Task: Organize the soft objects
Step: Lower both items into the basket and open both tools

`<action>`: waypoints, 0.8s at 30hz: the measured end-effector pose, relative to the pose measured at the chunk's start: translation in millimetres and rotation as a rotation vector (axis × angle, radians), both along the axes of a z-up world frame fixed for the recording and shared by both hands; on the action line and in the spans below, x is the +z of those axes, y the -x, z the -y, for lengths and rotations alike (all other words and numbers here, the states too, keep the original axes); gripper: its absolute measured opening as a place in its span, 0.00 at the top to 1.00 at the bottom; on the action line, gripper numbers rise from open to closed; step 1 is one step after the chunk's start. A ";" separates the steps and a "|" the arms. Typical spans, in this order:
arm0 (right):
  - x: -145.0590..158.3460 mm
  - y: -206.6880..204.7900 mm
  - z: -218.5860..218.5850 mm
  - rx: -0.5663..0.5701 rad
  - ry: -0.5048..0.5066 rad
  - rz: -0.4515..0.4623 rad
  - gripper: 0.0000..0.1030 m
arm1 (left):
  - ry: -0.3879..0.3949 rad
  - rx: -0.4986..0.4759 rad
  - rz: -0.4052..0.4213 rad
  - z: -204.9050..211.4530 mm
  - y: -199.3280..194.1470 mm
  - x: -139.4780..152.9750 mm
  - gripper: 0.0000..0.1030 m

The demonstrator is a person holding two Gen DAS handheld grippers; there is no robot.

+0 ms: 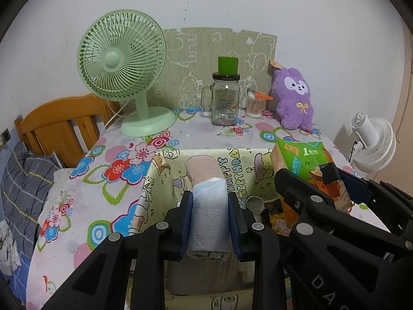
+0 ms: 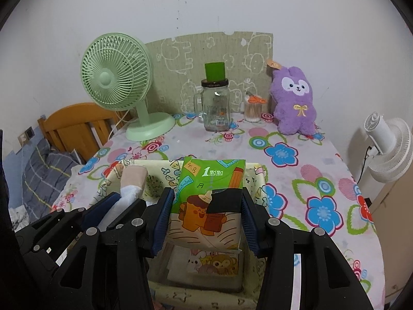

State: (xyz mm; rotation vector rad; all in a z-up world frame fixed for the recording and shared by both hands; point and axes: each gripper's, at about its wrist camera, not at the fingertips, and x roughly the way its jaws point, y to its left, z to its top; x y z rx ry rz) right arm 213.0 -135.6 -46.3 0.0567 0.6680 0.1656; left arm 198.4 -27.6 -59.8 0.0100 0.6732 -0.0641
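My left gripper (image 1: pixel 210 201) is shut on a soft pale pack (image 1: pixel 209 206), white at the near end and pinkish at the far end, held over a cream storage box (image 1: pixel 155 178) printed with cartoons. My right gripper (image 2: pixel 206 199) is shut on a green and orange tissue pack (image 2: pixel 209 196), also above that box (image 2: pixel 258 180). In the left wrist view the right gripper (image 1: pixel 309 178) and its tissue pack (image 1: pixel 302 160) show at the right. In the right wrist view the left gripper (image 2: pixel 124 199) with its pale pack (image 2: pixel 133 180) shows at the left. A purple plush rabbit (image 1: pixel 294 98) sits at the table's back right.
A green desk fan (image 1: pixel 124 77) stands back left on the floral tablecloth (image 1: pixel 103 180). A glass jar mug (image 1: pixel 224 100) with a green cup on top and a cotton swab jar (image 1: pixel 254 104) stand at the back. A white fan (image 1: pixel 371 142) is right of the table, a wooden headboard (image 1: pixel 59 126) left.
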 end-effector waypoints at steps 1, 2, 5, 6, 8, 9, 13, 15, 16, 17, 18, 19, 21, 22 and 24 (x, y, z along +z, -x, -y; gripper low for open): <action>-1.7 -1.9 -0.4 0.000 0.000 -0.004 0.49 | 0.002 -0.001 -0.004 -0.5 -1.6 -1.5 0.74; -2.9 -3.0 -0.9 0.001 0.000 -0.007 0.49 | 0.003 0.001 -0.010 -1.1 -3.5 -3.6 0.70; -8.2 -8.5 -2.0 0.003 -0.002 -0.020 0.49 | -0.001 0.013 -0.028 -3.1 -7.2 -7.7 0.64; -9.3 -9.4 -2.2 0.006 -0.006 -0.024 0.49 | -0.002 0.013 -0.032 -2.9 -8.3 -8.3 0.63; -11.0 -10.9 -2.6 0.011 -0.011 -0.025 0.49 | -0.007 0.017 -0.032 -3.8 -8.9 -9.1 0.57; -11.7 -11.7 -3.0 0.014 -0.013 -0.023 0.49 | -0.011 0.020 -0.033 -4.2 -9.0 -9.4 0.54; -13.9 -12.5 -4.8 0.038 -0.037 -0.015 0.48 | -0.019 0.009 -0.029 -4.8 -6.2 -9.0 0.38; -14.9 -13.3 -6.2 0.047 -0.042 -0.017 0.46 | -0.026 -0.001 -0.022 -4.4 -2.6 -8.6 0.34; -15.6 -13.6 -7.0 0.050 -0.040 -0.020 0.46 | -0.029 -0.005 -0.021 -4.2 -0.7 -8.6 0.34; -16.3 -13.8 -7.9 0.053 -0.038 -0.025 0.45 | -0.031 -0.006 -0.021 -4.0 0.6 -8.6 0.34; -16.9 -13.9 -7.9 0.055 -0.038 -0.029 0.44 | -0.031 -0.008 -0.020 -3.7 1.4 -8.6 0.33; -17.3 -13.7 -8.3 0.058 -0.039 -0.031 0.41 | -0.029 -0.011 -0.020 -3.7 2.5 -8.4 0.32; -17.0 -12.1 -8.1 0.060 -0.043 -0.027 0.34 | -0.027 -0.013 -0.017 -2.9 4.8 -7.3 0.28; -16.2 -10.8 -8.3 0.061 -0.044 -0.022 0.30 | -0.027 -0.013 -0.012 -2.6 6.5 -6.4 0.26; -14.7 -8.3 -8.3 0.061 -0.040 -0.019 0.26 | -0.032 -0.010 -0.003 -2.3 9.7 -4.5 0.21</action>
